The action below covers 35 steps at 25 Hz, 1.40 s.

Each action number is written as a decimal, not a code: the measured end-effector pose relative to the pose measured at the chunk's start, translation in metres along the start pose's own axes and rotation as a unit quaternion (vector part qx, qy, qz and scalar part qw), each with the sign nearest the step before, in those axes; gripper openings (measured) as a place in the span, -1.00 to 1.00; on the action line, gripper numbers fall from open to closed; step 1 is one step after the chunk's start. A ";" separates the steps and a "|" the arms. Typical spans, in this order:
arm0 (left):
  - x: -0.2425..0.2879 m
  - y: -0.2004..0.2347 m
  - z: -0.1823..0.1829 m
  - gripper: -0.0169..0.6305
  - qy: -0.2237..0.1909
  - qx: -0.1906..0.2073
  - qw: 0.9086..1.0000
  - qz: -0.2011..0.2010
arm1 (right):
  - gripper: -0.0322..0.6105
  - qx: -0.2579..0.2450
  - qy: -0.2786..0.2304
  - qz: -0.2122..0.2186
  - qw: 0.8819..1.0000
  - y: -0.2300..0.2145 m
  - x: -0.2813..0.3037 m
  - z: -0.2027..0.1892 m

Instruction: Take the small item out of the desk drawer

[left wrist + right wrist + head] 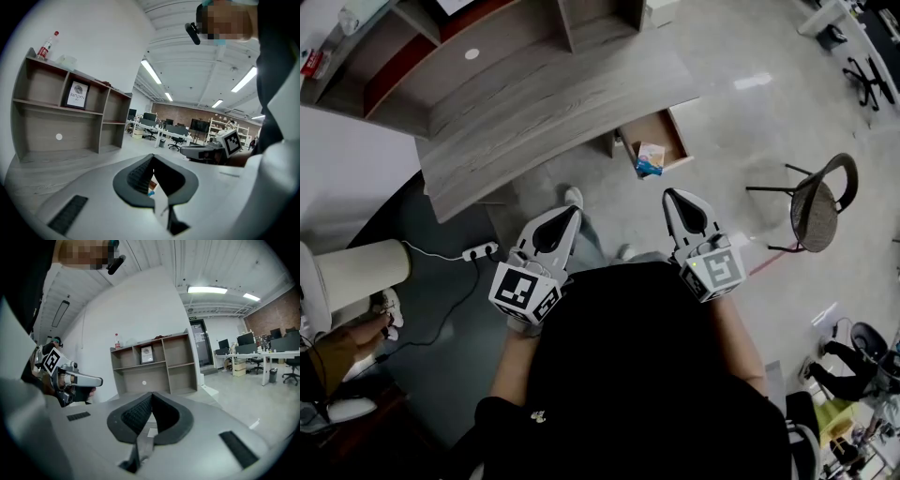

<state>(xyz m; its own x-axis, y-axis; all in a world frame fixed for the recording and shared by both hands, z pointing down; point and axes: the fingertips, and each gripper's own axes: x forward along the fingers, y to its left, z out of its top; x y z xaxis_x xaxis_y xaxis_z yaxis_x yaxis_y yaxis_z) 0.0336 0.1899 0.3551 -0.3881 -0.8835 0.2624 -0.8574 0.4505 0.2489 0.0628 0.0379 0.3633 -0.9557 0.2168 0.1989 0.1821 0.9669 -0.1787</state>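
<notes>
Two grippers showed in the head view, both short of the open drawer (659, 128), which stuck out from the wooden desk (516, 112). The small item (650, 157), a flat white-and-orange packet with a blue end, lay inside the drawer at its front end. The left gripper (573, 213) hung to the left of the drawer and nearer the person, and the right gripper (668, 195) was just in front of the drawer's open end. Neither touched the drawer. A chair (817, 202) stood well apart on the drawer's right.

From the left gripper view, the ribbed pads met at the tips with nothing clamped. A sliver of orange and blue showed past them, probably the item in the drawer beyond.

From the right gripper view, the jaws were likewise pressed together and empty, and the desk's shelf unit (152, 364) rose behind the drawer's side.

My judgement was that the reach was only beginning. The right gripper, being nearer the drawer, looked the better choice. It should part its jaws before entering, come down over the drawer's front wall, straddle the packet across its narrow side, and close only once both pads flanked it, since the thin packet could slide along the drawer floor.
</notes>
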 end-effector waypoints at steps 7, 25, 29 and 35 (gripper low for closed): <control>0.040 0.081 0.025 -0.92 0.024 -0.003 0.998 -0.054 | -0.91 0.030 0.005 -0.074 0.997 -0.025 0.073 0.013; 0.142 0.160 0.036 -0.92 0.119 0.046 0.965 -0.231 | -0.91 0.039 0.008 -0.241 0.970 -0.063 0.127 0.031; 0.173 0.138 0.028 -0.92 0.143 0.065 0.951 -0.265 | -0.91 0.054 0.012 -0.273 0.960 -0.080 0.102 0.025; 0.209 0.095 0.003 -0.92 0.189 0.094 0.927 -0.312 | -0.91 0.095 0.020 -0.323 0.942 -0.096 0.059 0.015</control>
<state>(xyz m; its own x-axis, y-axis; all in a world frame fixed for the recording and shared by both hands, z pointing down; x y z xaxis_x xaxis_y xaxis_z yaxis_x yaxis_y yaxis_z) -0.1300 0.0472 0.4305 0.3176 -0.8405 0.4389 -0.9327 -0.1934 0.3045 -0.0149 -0.0445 0.3775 -0.8430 -0.3987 0.3611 -0.4815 0.8585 -0.1762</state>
